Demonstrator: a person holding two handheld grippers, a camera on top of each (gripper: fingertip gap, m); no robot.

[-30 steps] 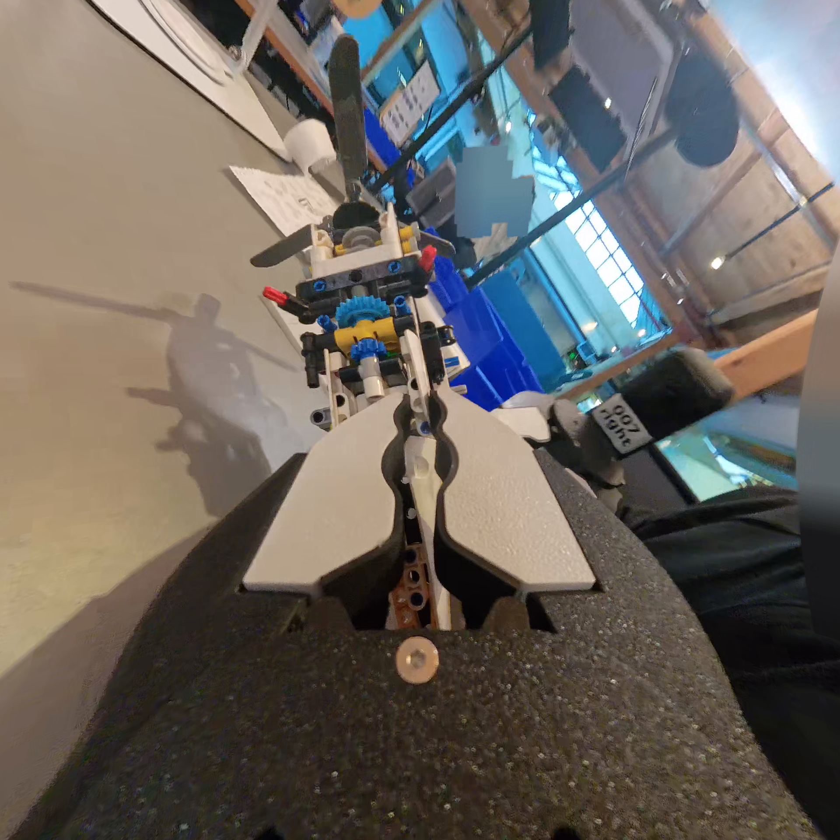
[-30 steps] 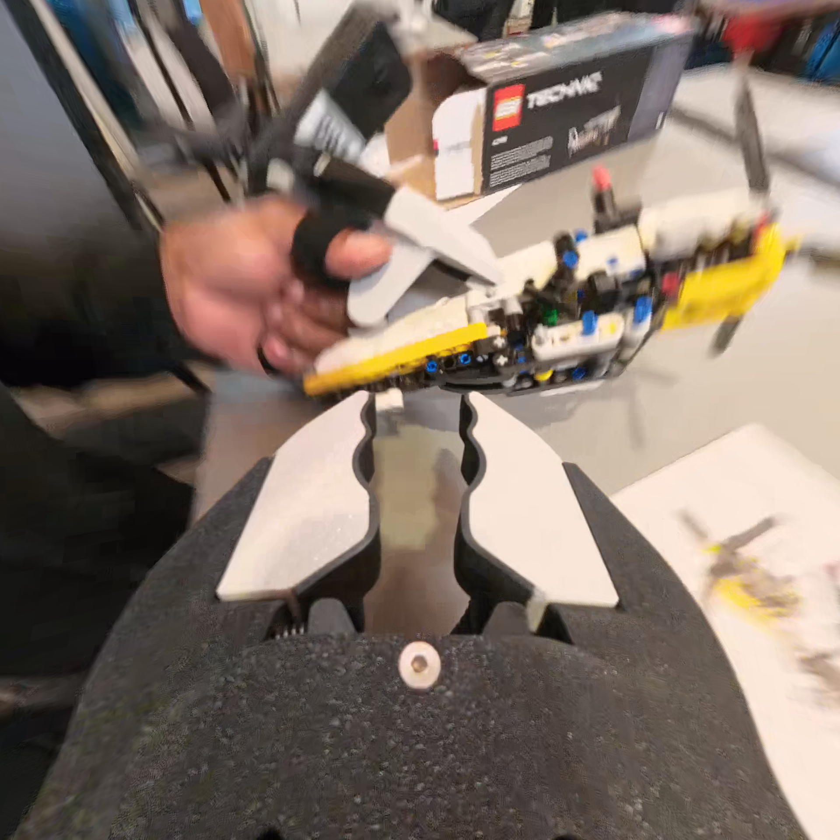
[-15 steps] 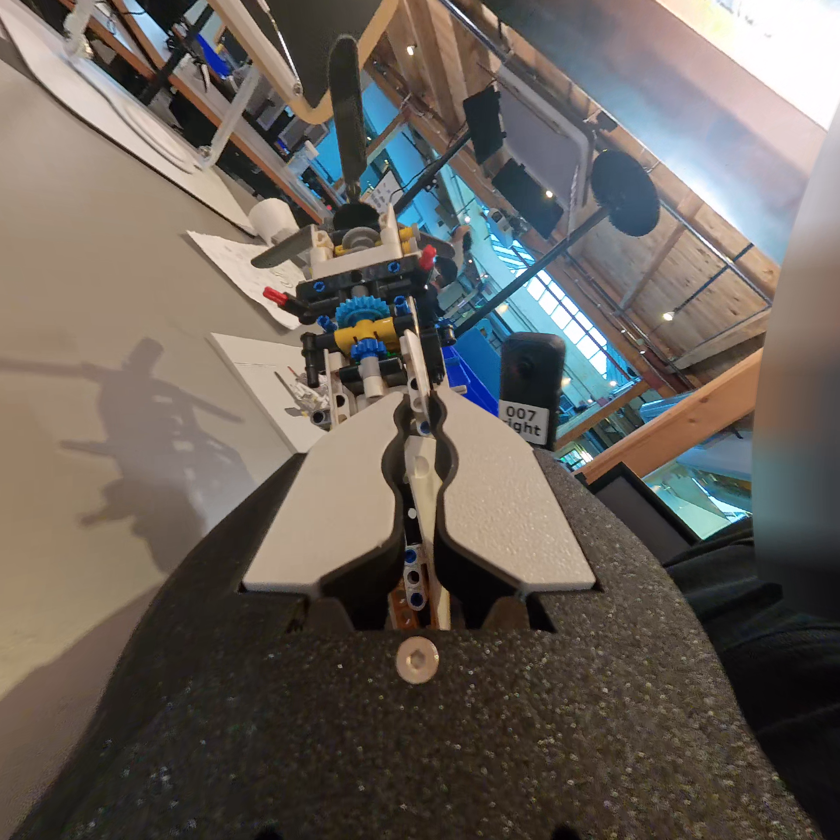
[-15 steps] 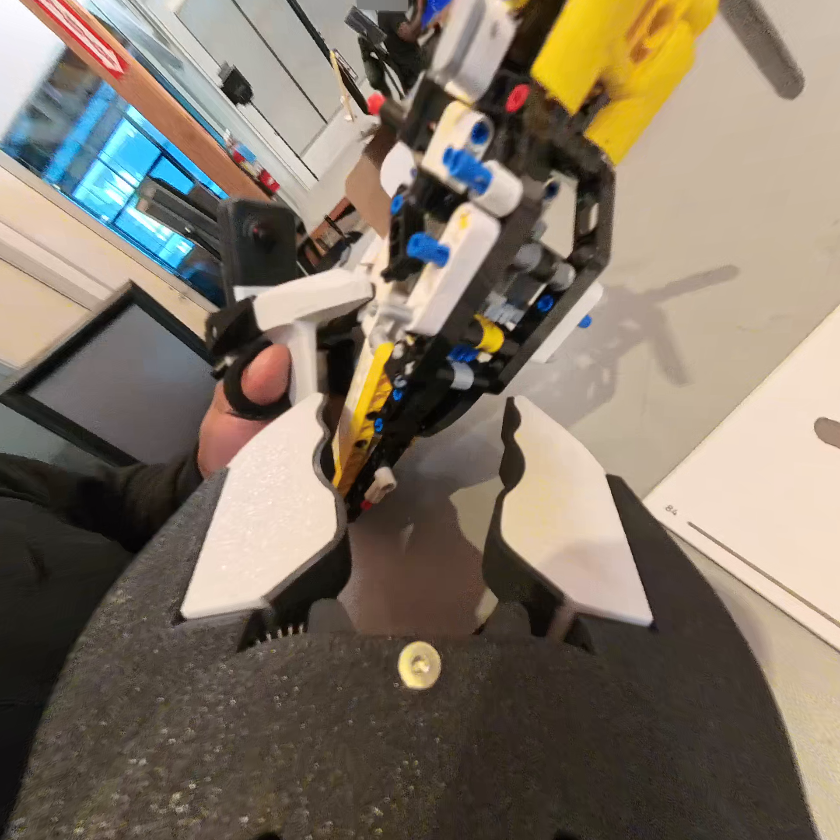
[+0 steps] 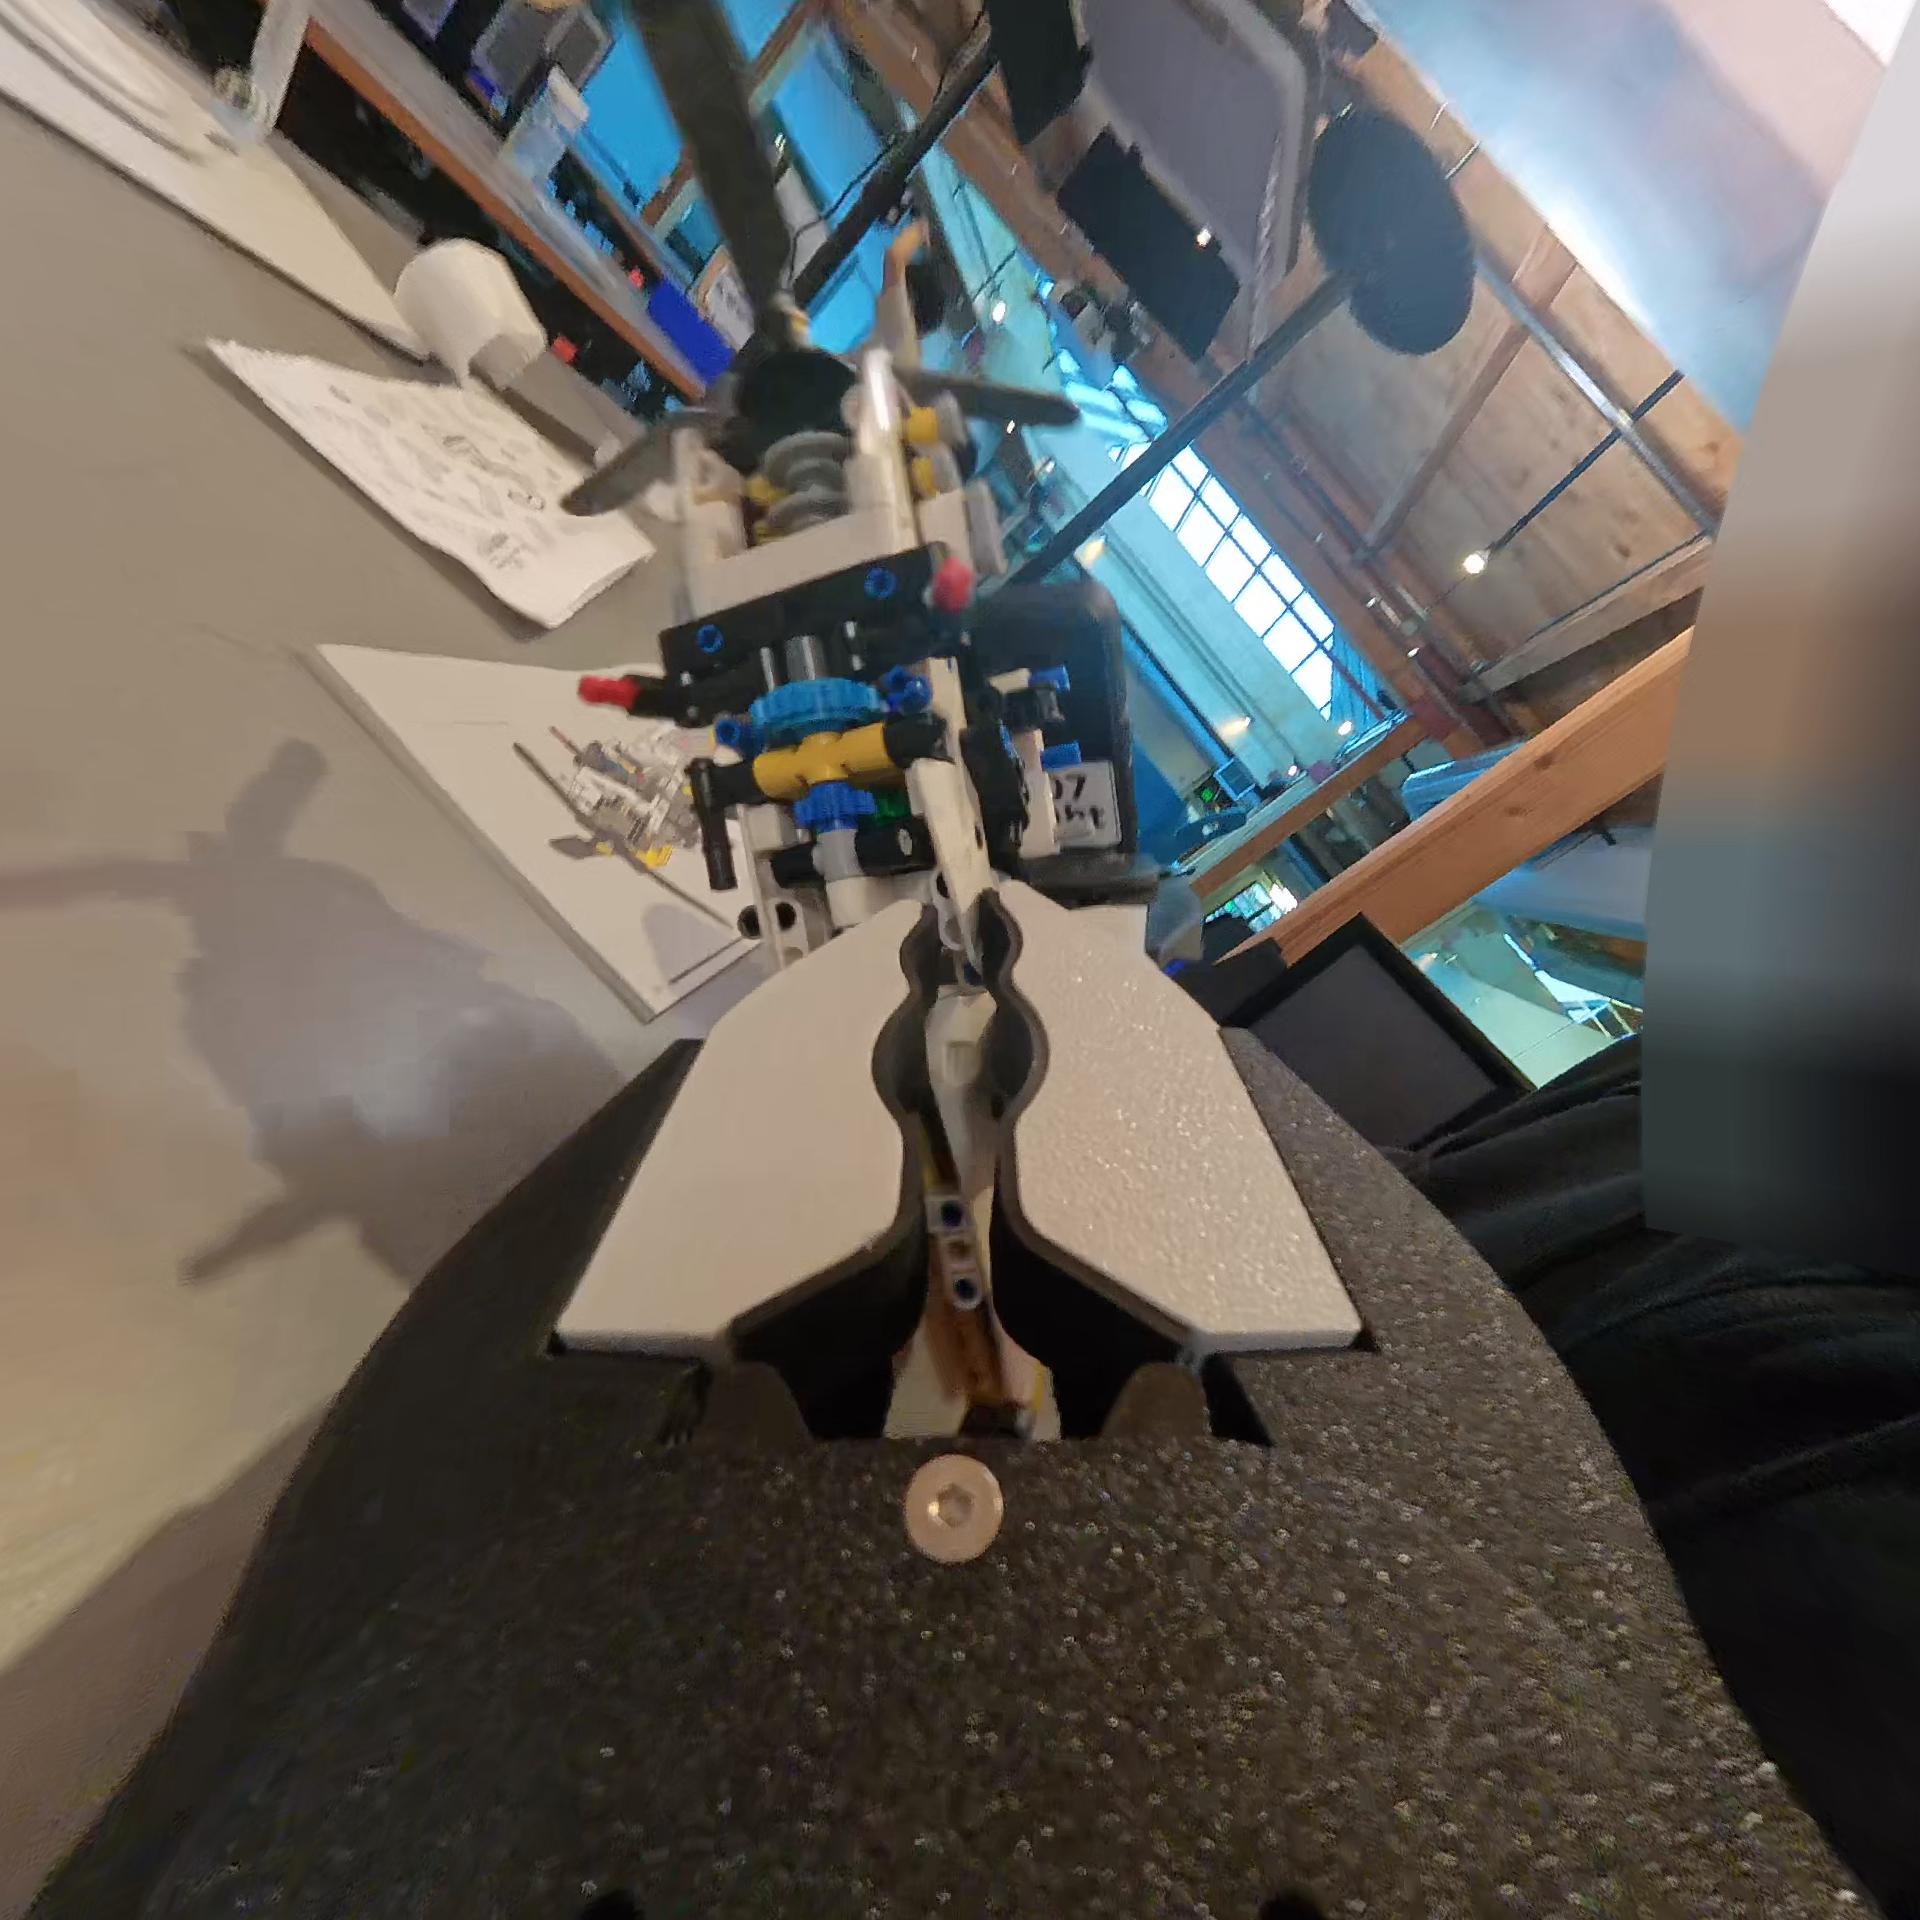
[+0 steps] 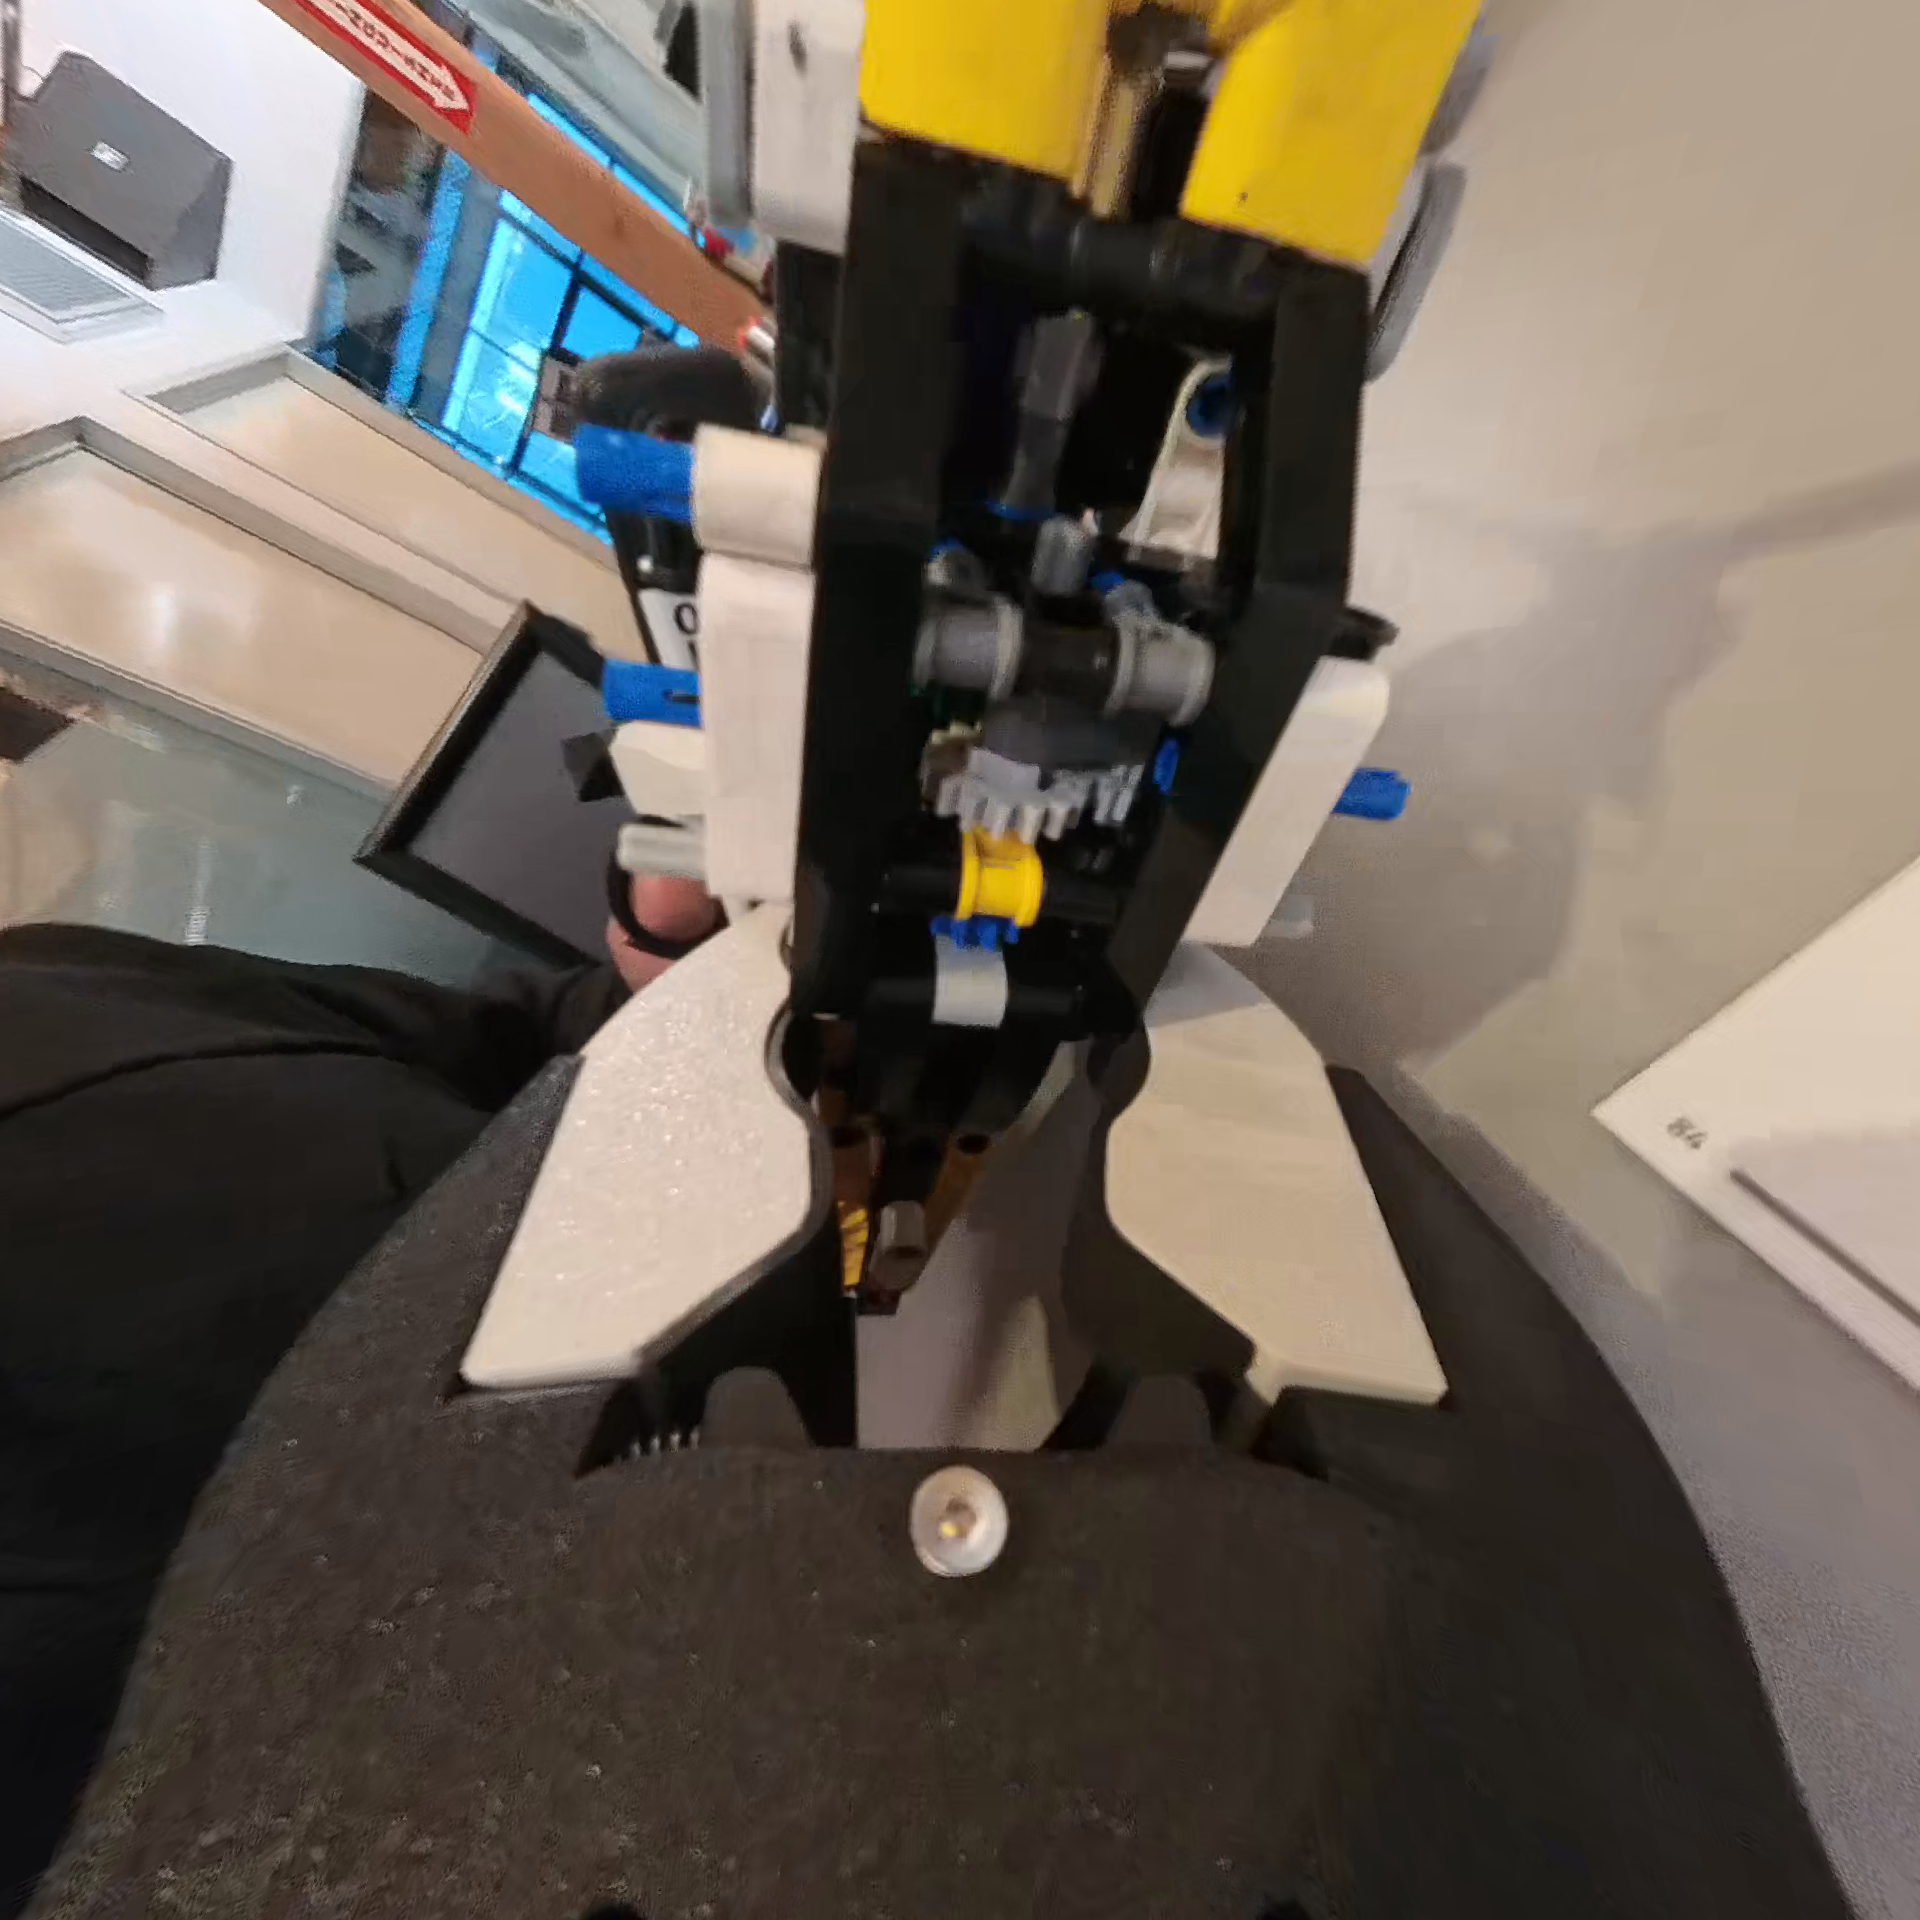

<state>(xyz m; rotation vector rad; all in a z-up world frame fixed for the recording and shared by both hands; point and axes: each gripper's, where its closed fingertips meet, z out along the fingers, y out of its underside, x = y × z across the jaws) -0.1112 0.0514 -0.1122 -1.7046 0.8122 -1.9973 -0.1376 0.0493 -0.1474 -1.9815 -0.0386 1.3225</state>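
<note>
1. Left wrist view: the left gripper (image 5: 961, 940) has its fingers (image 5: 790, 1122) nearly together, clamped on a thin white beam at the tail end of a toy brick helicopter (image 5: 831, 727). The model sticks out ahead of the fingers, held in the air above the grey desk (image 5: 156, 623), where its shadow falls. Two instruction sheets (image 5: 436, 468) and an open booklet (image 5: 499, 748) lie on the desk beyond it. Judging by the build, the model is light and stiff, yet made of push-fit parts. The dark rotor blades (image 5: 717, 177), blue gears and red pins look apt to pop off under a squeeze or a knock, and a grip on one thin beam lets the model swing.

2. Right wrist view: the right gripper (image 6: 961, 1049) has its fingers (image 6: 665, 1164) apart with the black frame of the helicopter (image 6: 1049, 644) between them. The left finger lies against the frame; the right finger seems to stand clear of it, though blur leaves this unsure. The black frame looks like the sturdiest place to take hold, better than the gears, pins or yellow panels. The booklet (image 6: 1787, 1174) lies at the right.
</note>
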